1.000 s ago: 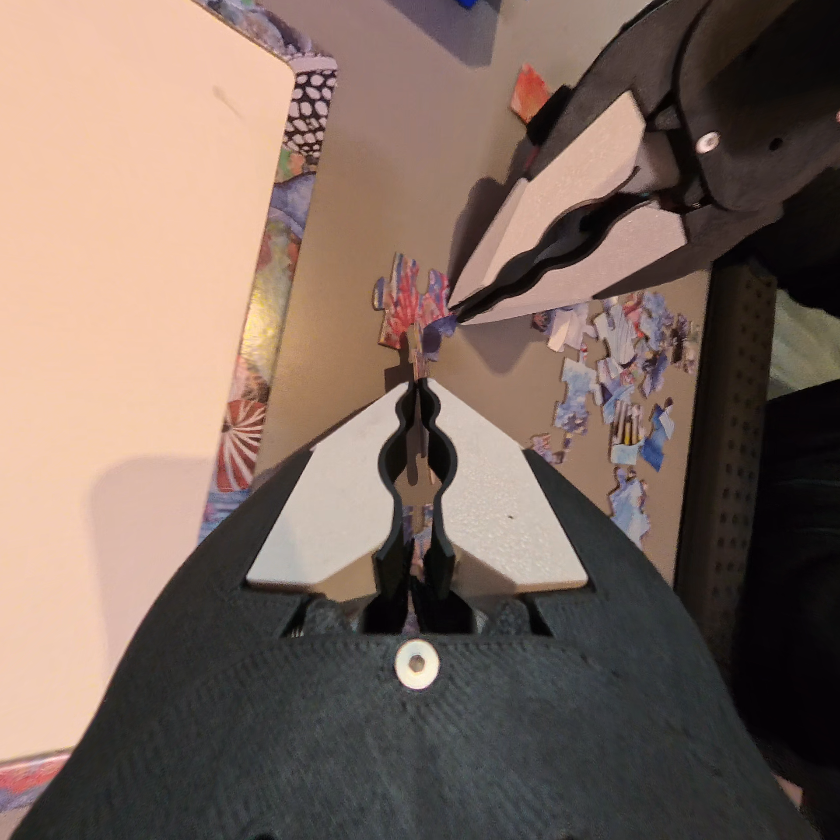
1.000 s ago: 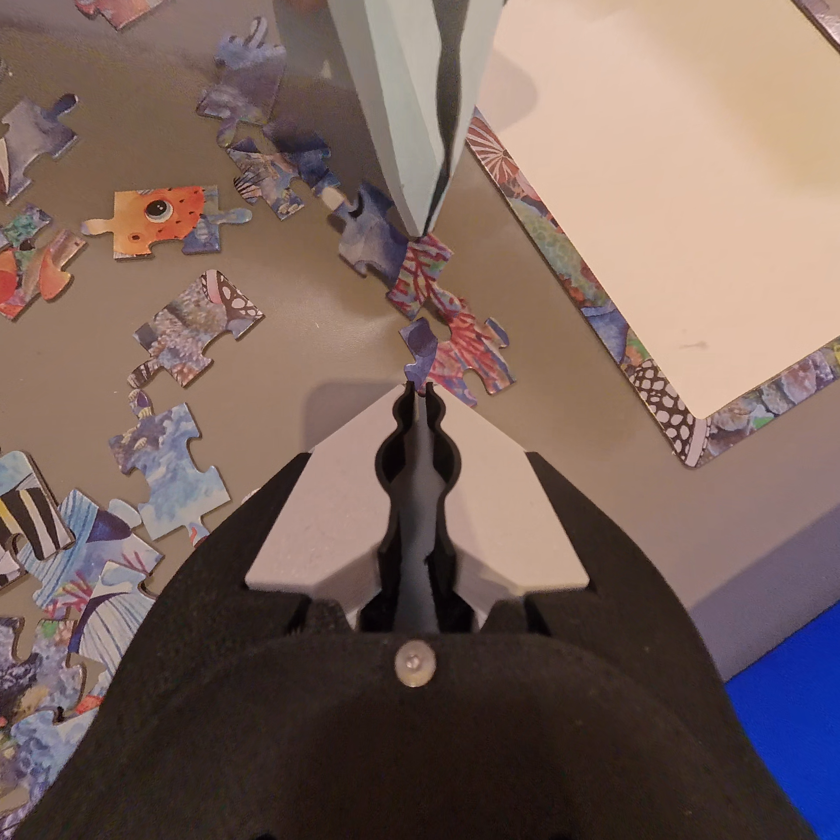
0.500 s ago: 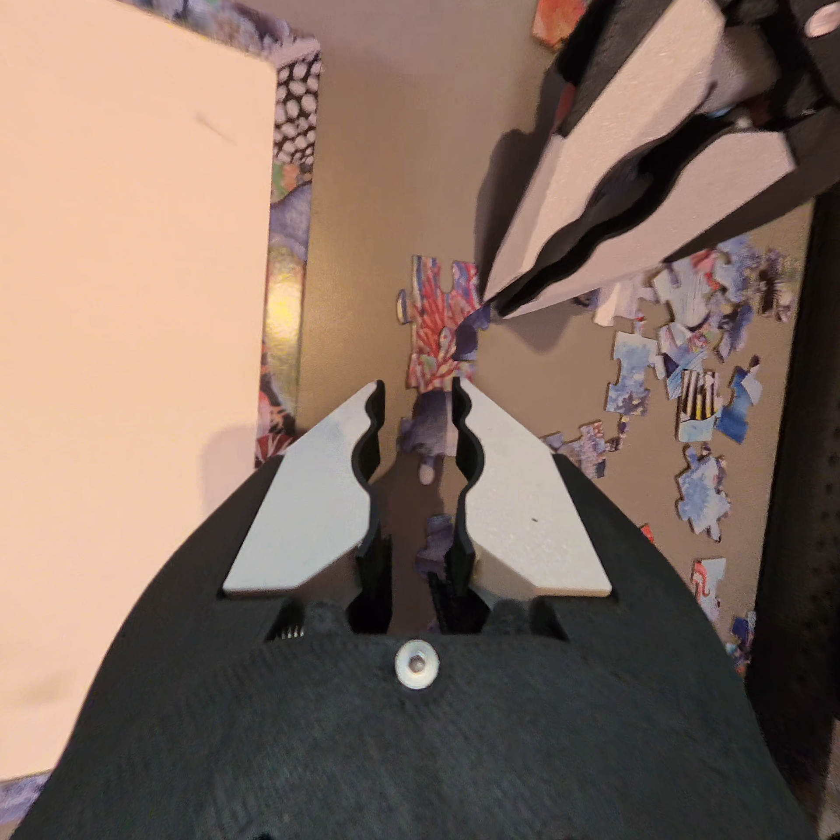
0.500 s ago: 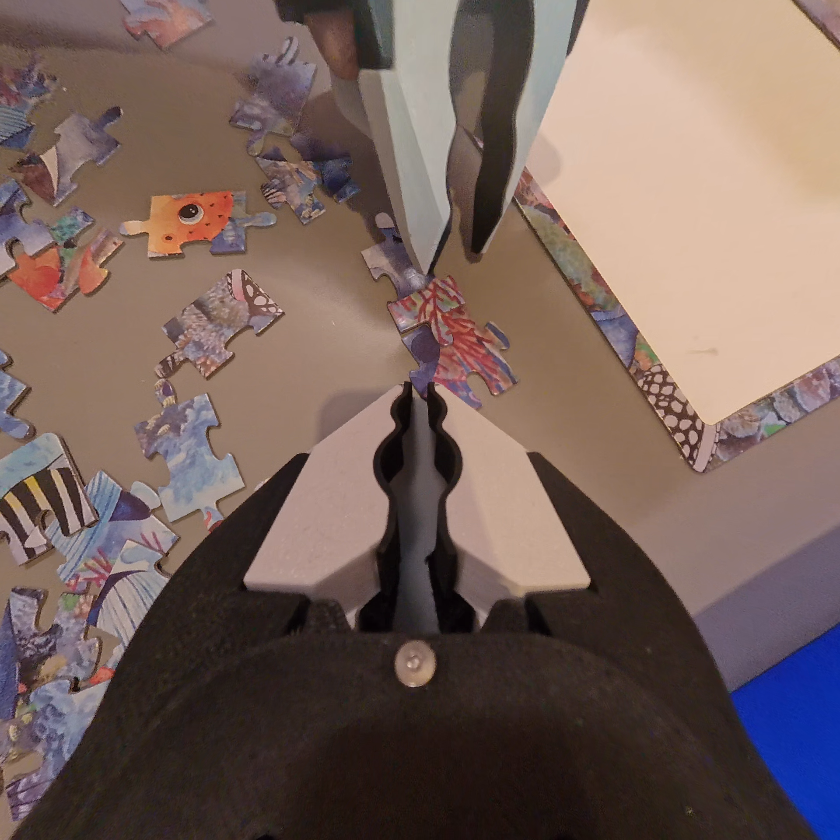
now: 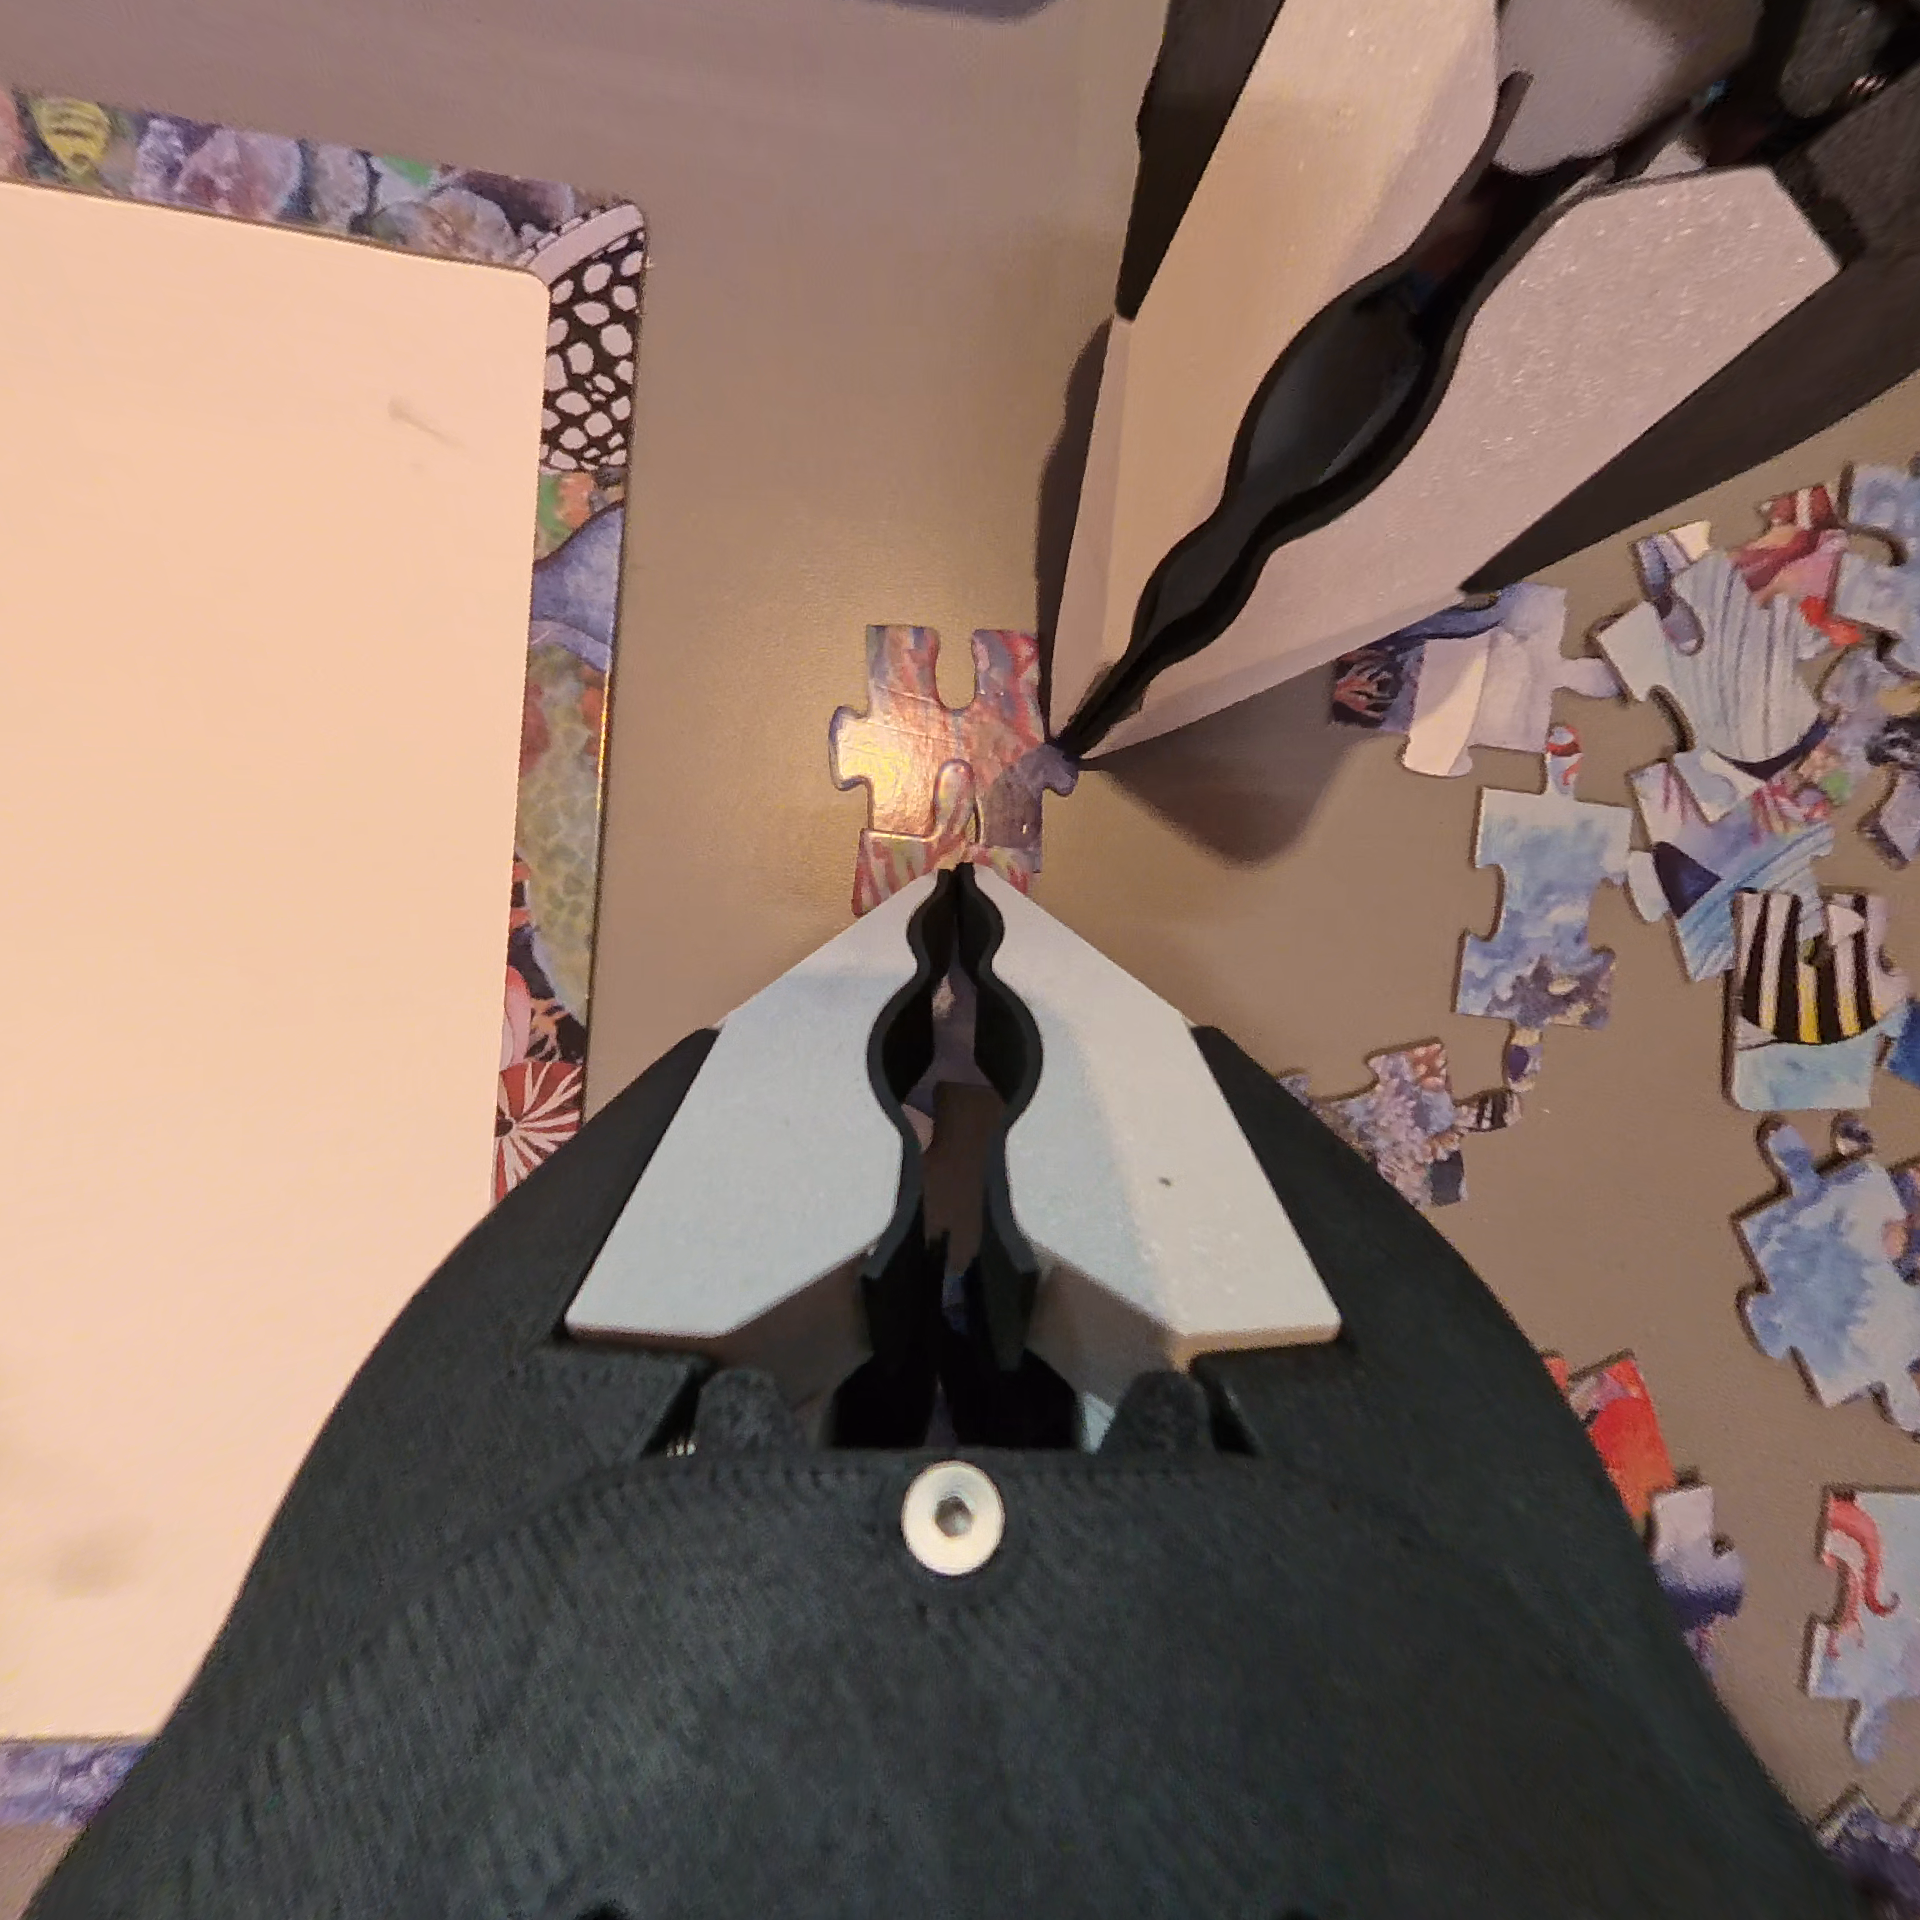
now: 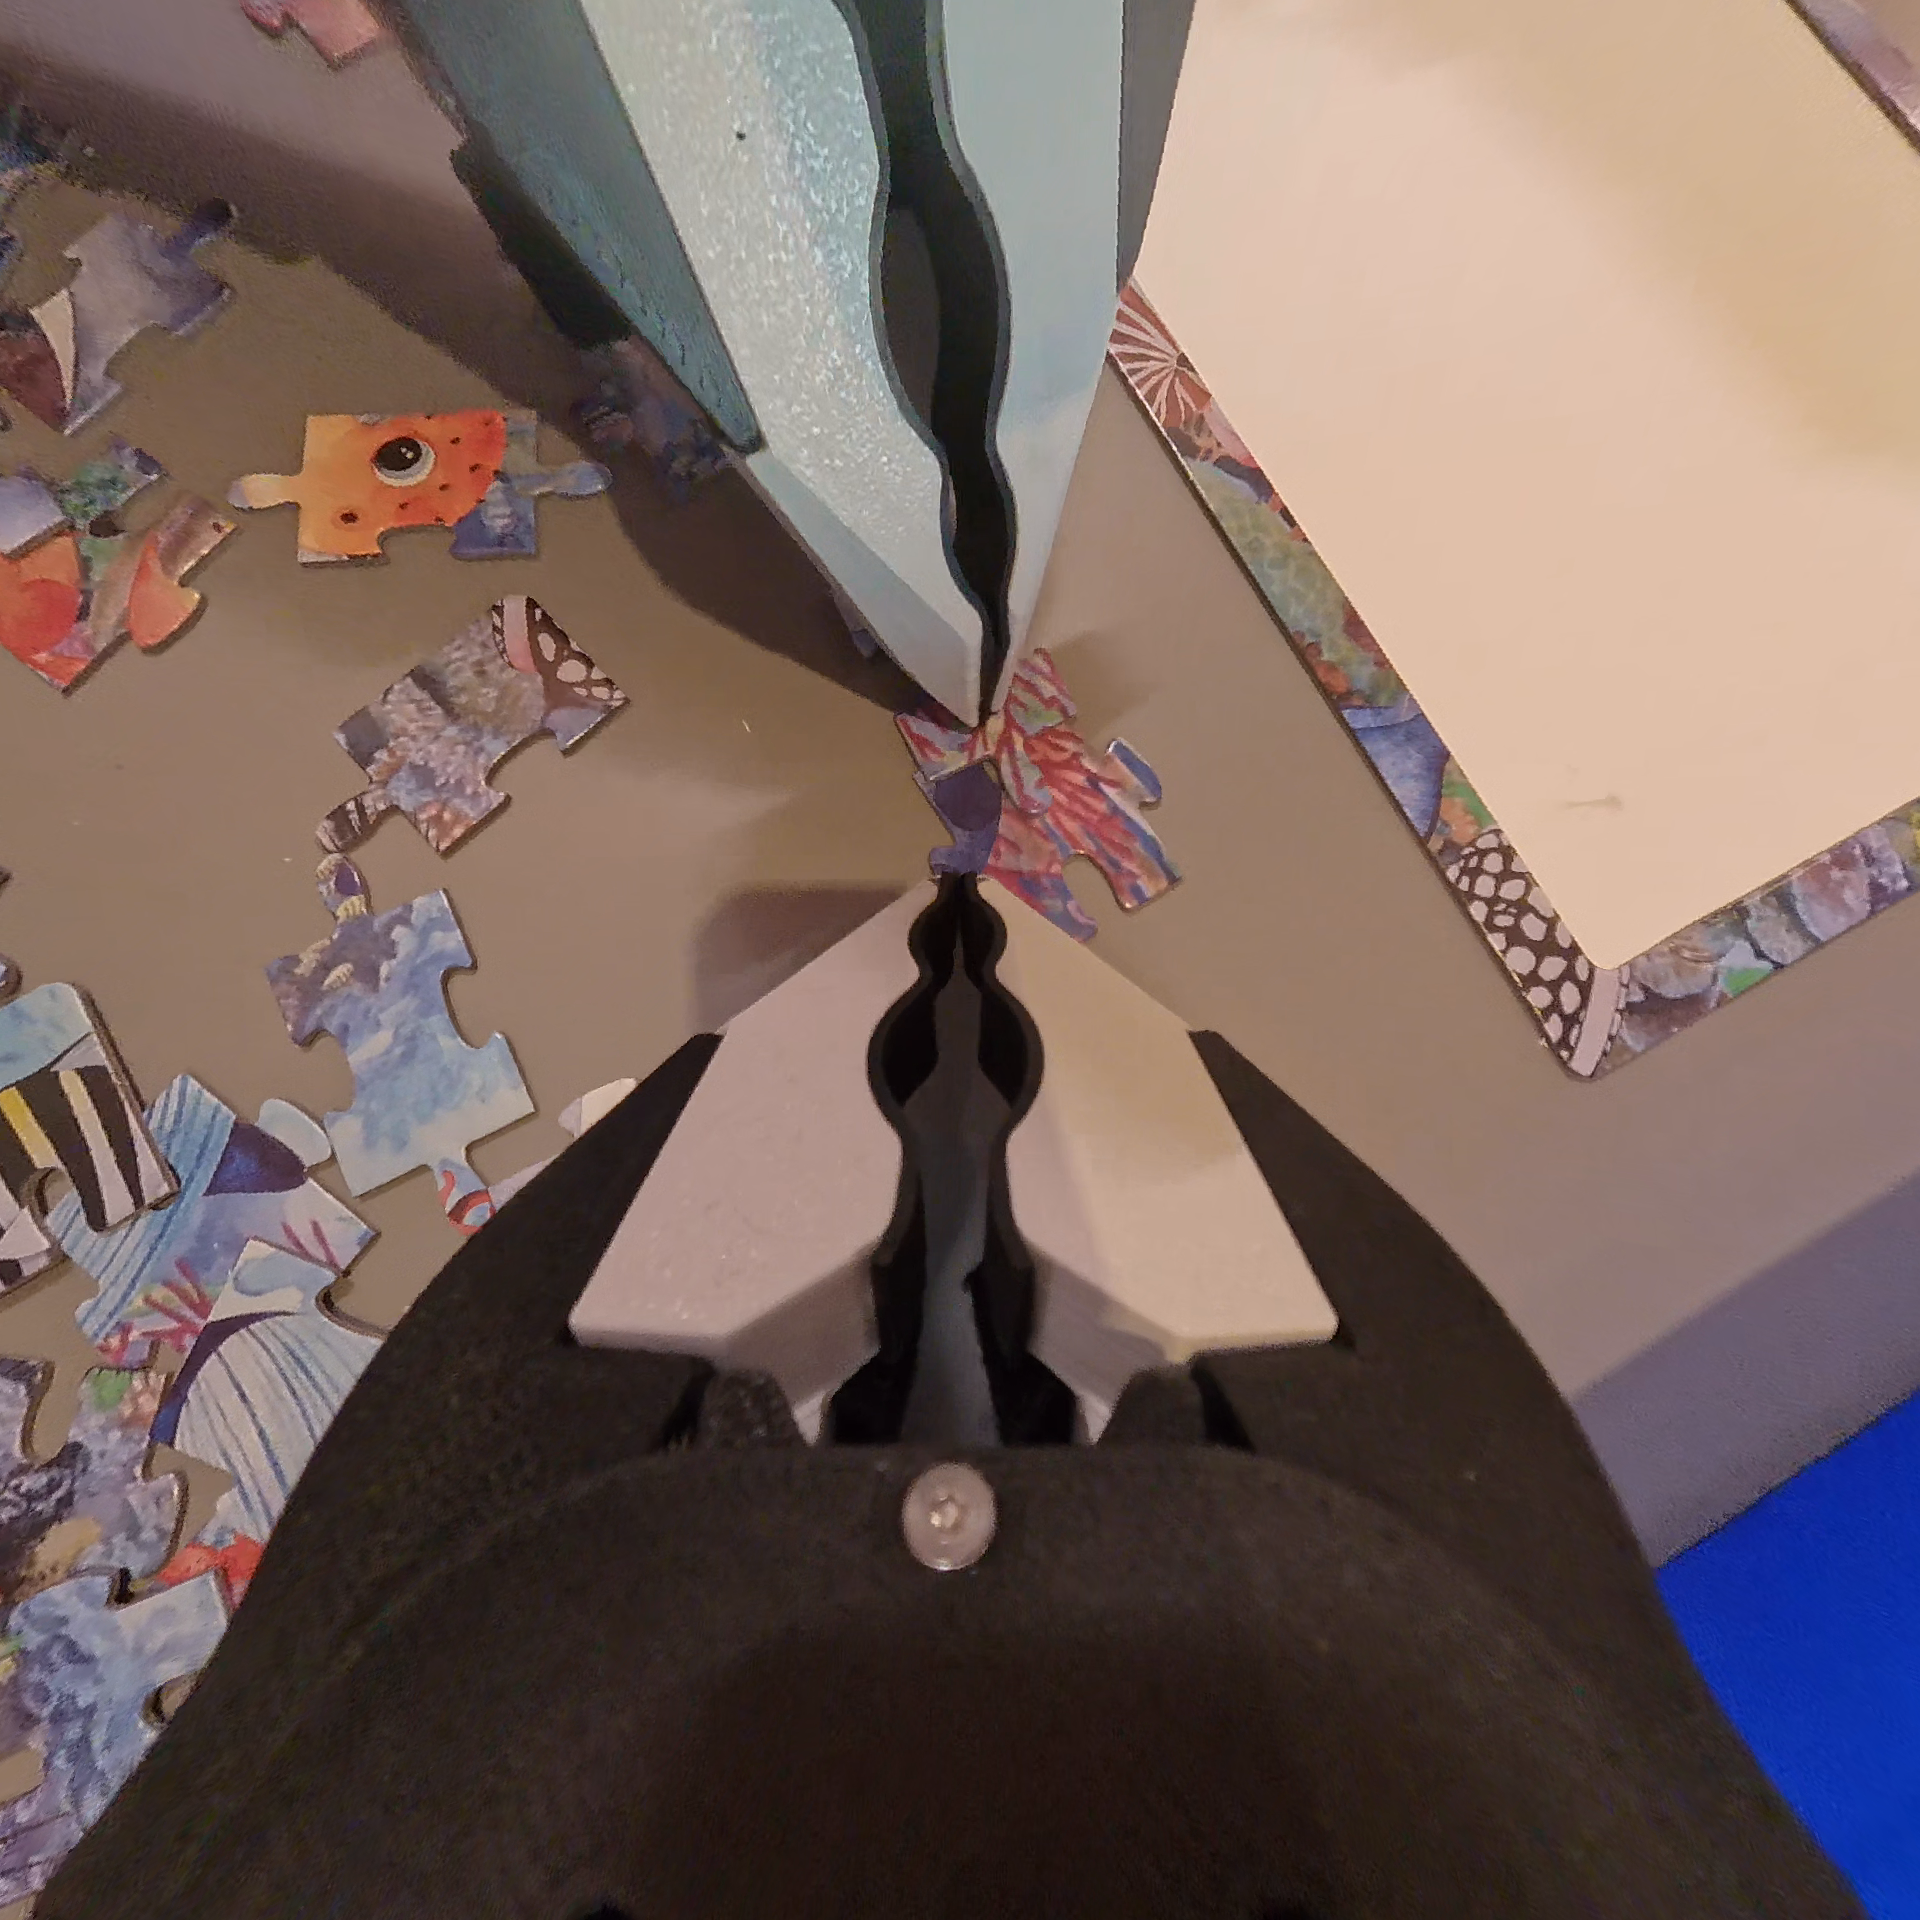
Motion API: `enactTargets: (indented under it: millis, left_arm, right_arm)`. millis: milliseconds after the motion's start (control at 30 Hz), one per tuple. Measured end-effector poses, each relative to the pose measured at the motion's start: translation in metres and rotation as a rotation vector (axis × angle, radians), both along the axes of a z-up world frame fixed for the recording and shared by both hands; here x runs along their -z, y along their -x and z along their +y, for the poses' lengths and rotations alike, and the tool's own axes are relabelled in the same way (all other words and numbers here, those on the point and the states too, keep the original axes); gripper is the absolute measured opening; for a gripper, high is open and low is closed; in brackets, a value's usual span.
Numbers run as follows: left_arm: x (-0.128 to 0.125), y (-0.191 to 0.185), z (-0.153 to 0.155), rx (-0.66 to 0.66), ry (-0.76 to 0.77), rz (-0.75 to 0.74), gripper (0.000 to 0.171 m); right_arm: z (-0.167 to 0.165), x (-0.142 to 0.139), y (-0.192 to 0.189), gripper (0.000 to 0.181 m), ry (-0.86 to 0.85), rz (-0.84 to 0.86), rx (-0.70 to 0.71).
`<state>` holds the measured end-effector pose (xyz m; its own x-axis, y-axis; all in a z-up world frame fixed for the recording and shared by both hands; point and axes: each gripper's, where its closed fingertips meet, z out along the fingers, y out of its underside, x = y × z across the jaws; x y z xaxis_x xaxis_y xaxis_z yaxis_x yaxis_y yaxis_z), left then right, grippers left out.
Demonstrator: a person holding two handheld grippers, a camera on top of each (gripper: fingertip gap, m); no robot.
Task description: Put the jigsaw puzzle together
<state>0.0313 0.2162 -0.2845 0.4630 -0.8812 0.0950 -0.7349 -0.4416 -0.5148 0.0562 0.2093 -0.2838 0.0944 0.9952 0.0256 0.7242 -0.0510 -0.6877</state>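
Observation:
A small cluster of joined red-coral puzzle pieces [image 5: 914, 727] lies flat on the grey table, also in the right wrist view [image 6: 1070, 810]. My left gripper [image 5: 961, 878] is shut, its tips resting on the cluster's near edge; it enters the right wrist view from the top [image 6: 985, 712]. My right gripper [image 6: 961, 883] is shut, its tips touching the blue-purple tab [image 6: 966, 800] of the cluster; it comes in from the upper right in the left wrist view [image 5: 1070, 750]. I see nothing clamped between either pair of jaws.
The puzzle frame with a patterned border [image 5: 582, 623] and bare cream inside lies beside the cluster, also in the right wrist view [image 6: 1351, 665]. Several loose pieces [image 5: 1538, 914] are scattered on the other side, among them an orange fish piece [image 6: 405, 478]. The table edge and blue floor [image 6: 1808, 1621] lie close by. The tips of both grippers are at nearly the same place. My left tips are roughly 12 centimetres from the orange fish piece [image 6: 405, 478].
My left gripper held a piece on edge, opened and let it down beside the coral pieces, then shut again with its tips on the cluster. My right gripper stayed shut at the blue tab.

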Motion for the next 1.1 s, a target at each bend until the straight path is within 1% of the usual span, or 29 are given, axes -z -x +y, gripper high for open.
enactTargets:
  millis: [200, 333, 467, 767, 933, 1033, 1100]
  left_arm:
    - [0.0, 0.001, -0.002, -0.042, 0.005, -0.002, 0.0]
    - [0.0, 0.007, -0.003, -0.06, 0.008, 0.01, 0.0]
    - [0.0, 0.007, -0.003, -0.097, 0.016, -0.011, 0.0]
    - [0.0, 0.004, -0.002, -0.177, 0.007, -0.037, 0.0]
    - [0.0, 0.004, -0.002, -0.193, 0.001, -0.038, 0.0]
    - [0.0, 0.004, -0.002, -0.202, 0.009, -0.05, 0.0]
    - [0.0, 0.005, -0.003, -0.202, 0.008, -0.053, 0.0]
  right_arm:
    - [0.005, -0.009, 0.005, 0.0, -0.016, 0.037, 0.016]
    - [0.01, 0.0, 0.004, 0.0, -0.028, 0.002, 0.027]
    - [0.009, 0.0, 0.005, 0.0, -0.002, 0.013, 0.029]
    - [0.009, 0.0, 0.005, 0.0, -0.003, 0.007, 0.032]
    - [0.007, -0.01, 0.017, 0.0, -0.01, 0.048, 0.018]
    - [0.012, -0.001, 0.02, 0.0, -0.033, 0.012, 0.027]
    - [0.013, 0.0, 0.021, 0.0, -0.019, 0.016, 0.03]
